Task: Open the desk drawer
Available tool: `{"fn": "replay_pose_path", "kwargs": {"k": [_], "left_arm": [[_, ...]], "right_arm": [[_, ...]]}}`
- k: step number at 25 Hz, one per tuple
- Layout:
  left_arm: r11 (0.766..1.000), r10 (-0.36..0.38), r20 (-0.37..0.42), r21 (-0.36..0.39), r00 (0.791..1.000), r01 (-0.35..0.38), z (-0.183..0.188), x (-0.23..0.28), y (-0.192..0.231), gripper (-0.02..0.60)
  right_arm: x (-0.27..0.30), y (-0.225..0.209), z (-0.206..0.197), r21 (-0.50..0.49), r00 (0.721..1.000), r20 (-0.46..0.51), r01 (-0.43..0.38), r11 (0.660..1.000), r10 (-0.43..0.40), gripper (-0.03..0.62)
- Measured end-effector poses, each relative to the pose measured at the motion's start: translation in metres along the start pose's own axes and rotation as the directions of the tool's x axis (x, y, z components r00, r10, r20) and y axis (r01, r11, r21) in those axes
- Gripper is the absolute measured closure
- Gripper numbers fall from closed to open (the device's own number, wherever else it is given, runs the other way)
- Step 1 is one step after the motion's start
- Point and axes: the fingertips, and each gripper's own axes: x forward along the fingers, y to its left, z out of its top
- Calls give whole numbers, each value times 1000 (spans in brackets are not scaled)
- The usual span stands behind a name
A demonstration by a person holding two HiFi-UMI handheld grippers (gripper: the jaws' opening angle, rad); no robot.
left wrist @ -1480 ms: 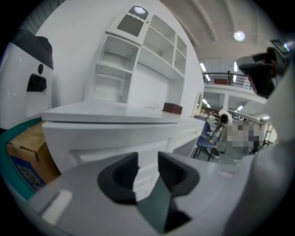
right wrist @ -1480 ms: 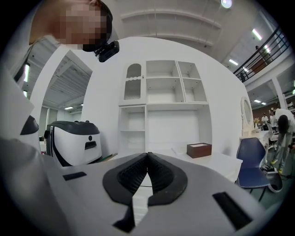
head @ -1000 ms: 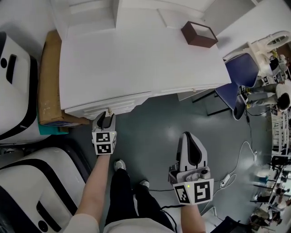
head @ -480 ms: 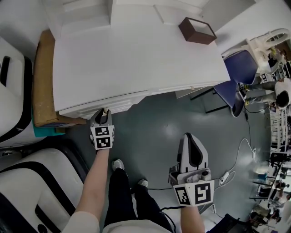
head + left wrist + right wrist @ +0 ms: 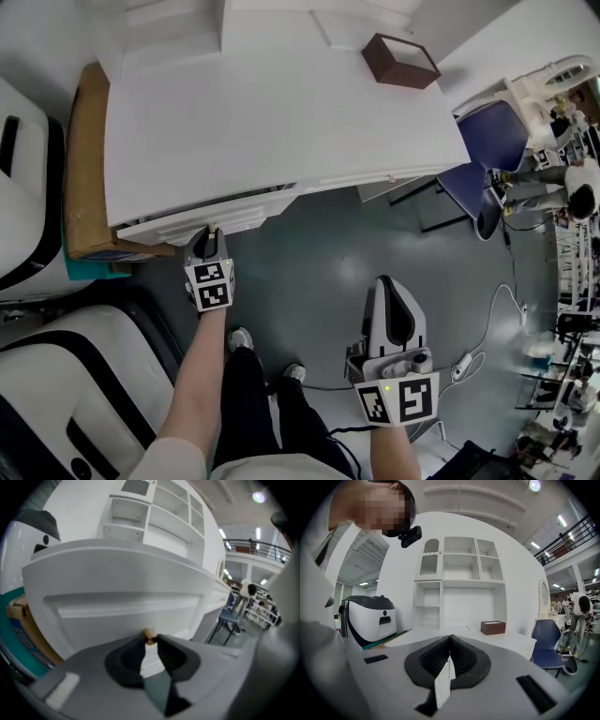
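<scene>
Left gripper (image 5: 149, 639) pinching the small tan round knob (image 5: 149, 633) of a white panelled drawer (image 5: 117, 609).
Nearest, the right gripper (image 5: 389, 283) hangs idle, jaws together on nothing. The left gripper's jaws have just been closing and nip the knob at their tips. The drawer sits under the left front edge of the white bench (image 5: 281, 112). The hold looks shallow: seat it deeper, then pull straight back, level.

1. Left gripper (image 5: 211, 238): tilted forward and down. Its jaws have just been closing, and their tips now pinch a small knob (image 5: 148, 633).
2. Left forearm (image 5: 199, 375): bare, stretched straight ahead.
3. Right gripper (image 5: 390, 289): held back nearer the body, almost level, with its jaws together and nothing between them.
</scene>
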Motion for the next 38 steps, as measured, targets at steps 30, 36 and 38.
{"fn": "replay_pose_path", "kwargs": {"k": [30,36,38], "left_arm": [[998,25,-38,-51,999,-27,-80,-98,-53,506],[998,33,-47,-56,998,-36,-91,-112,-59,506],[997,38,-52,-59,998,-41,-95,-116,-60,506]], "right_arm": [[-59,-4,11,-4,992,61,-113,994,113,592],[-76,-5,15,-13,990,71,-122,992,122,592],[-82,-6,15,-15,990,73,-121,993,122,592]]}}
